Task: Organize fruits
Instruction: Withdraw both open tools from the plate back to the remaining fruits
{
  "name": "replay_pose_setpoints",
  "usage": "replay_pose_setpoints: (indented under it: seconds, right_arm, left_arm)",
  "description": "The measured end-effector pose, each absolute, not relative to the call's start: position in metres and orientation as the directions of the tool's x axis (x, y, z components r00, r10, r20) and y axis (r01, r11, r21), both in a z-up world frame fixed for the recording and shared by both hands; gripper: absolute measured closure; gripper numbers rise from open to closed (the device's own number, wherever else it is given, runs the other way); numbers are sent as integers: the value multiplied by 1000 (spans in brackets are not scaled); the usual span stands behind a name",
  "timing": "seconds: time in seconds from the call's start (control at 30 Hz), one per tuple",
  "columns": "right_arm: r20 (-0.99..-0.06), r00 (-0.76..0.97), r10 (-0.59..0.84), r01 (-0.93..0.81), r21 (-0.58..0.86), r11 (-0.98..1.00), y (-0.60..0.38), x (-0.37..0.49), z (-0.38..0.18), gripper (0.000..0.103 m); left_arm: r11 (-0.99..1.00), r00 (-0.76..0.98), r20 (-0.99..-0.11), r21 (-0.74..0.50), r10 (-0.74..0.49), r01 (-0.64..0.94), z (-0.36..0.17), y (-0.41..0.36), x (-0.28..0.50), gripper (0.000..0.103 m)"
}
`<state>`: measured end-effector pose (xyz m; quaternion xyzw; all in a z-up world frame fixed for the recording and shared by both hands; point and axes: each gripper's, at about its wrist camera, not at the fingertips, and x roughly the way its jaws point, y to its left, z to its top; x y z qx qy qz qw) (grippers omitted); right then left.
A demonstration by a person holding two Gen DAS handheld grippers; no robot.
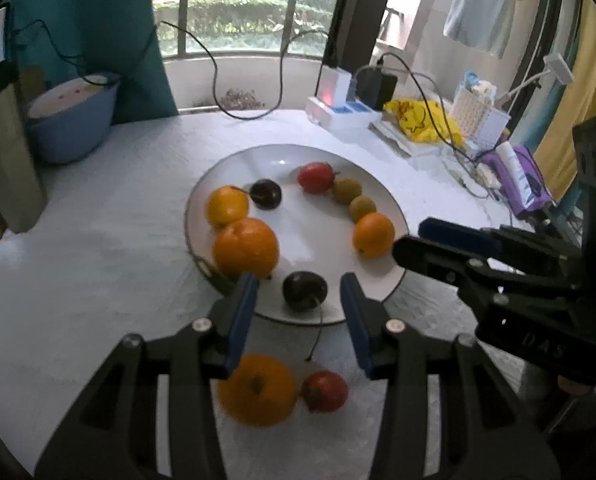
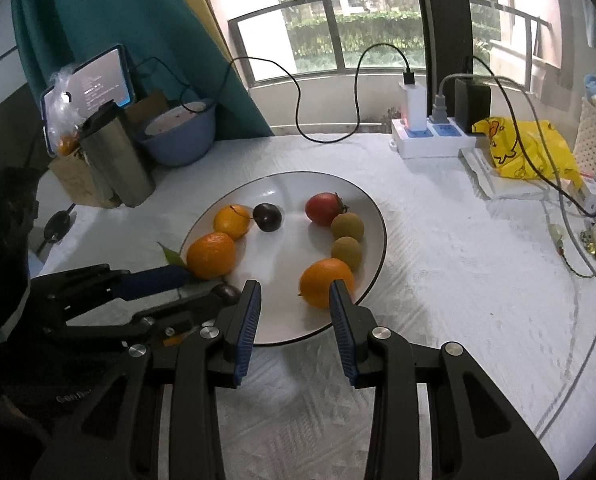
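Fruit off the plate: an orange (image 1: 258,390) and a small red fruit (image 1: 324,391) sit low in the left view, directly under the left gripper (image 1: 299,312), fingers spread, empty. White plate (image 1: 234,164) beyond holds eight fruits. Right gripper (image 2: 296,312), agape, hovers over its near rim.

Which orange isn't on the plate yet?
The orange with the stem dimple, lying on the white tablecloth under the left claw, beside a small red fruit. The other three oranges all sit on the plate.
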<state>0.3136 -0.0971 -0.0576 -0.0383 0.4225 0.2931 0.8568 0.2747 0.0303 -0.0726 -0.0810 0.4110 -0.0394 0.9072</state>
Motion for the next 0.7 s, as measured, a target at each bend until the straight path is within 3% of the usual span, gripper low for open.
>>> replay_pose_setpoints:
  seconds: [0.7]
  right_arm:
    - [-753, 460, 471, -579, 148, 802, -72, 250, -53, 66]
  left_arm:
    - [976, 707, -700, -207, -102, -65, -73, 70, 193, 57]
